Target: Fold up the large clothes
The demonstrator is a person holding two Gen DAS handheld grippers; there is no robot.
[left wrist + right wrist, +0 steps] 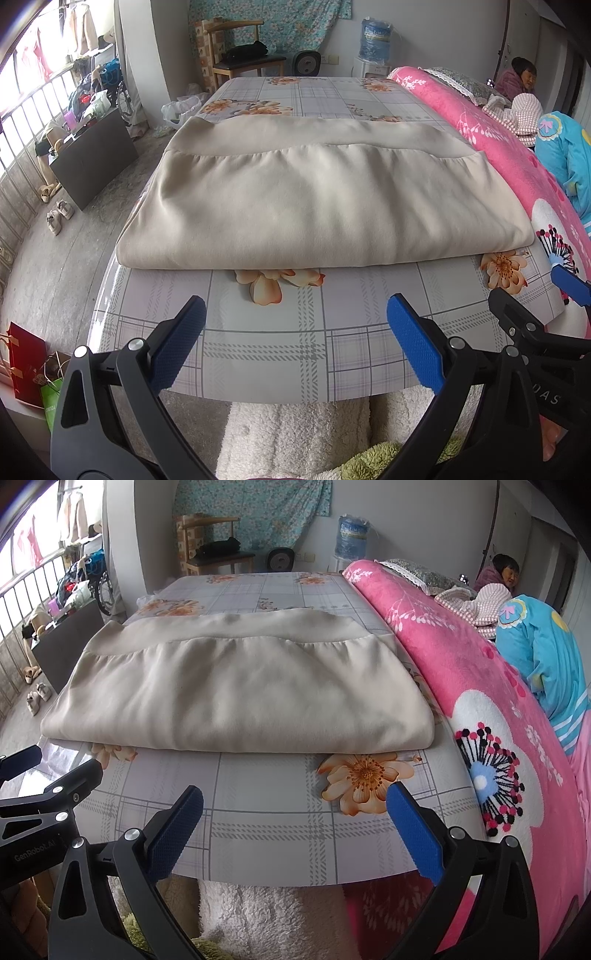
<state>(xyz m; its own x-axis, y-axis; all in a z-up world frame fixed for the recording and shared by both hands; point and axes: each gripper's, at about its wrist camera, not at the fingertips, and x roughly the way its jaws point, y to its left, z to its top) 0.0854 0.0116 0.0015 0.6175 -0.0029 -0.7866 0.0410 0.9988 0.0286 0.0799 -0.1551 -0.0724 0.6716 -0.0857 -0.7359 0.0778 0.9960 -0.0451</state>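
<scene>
Finding the beige garment (317,199) folded mid-frame on the table (266,354), both left gripper (295,343) and right gripper (295,827) agape and empty, we advise pinching matching near corners evenly.

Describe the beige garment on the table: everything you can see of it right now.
The beige garment lies flat on the plaid, flower-printed tablecloth, folded into a wide rectangle of several layers. The cloth looks soft and smooth. A gathered seam crosses near the far edge, with a plainer band beyond. Its right edge lies beside the pink blanket. Neither gripper touches it; both are open, short of its near fold.
</scene>
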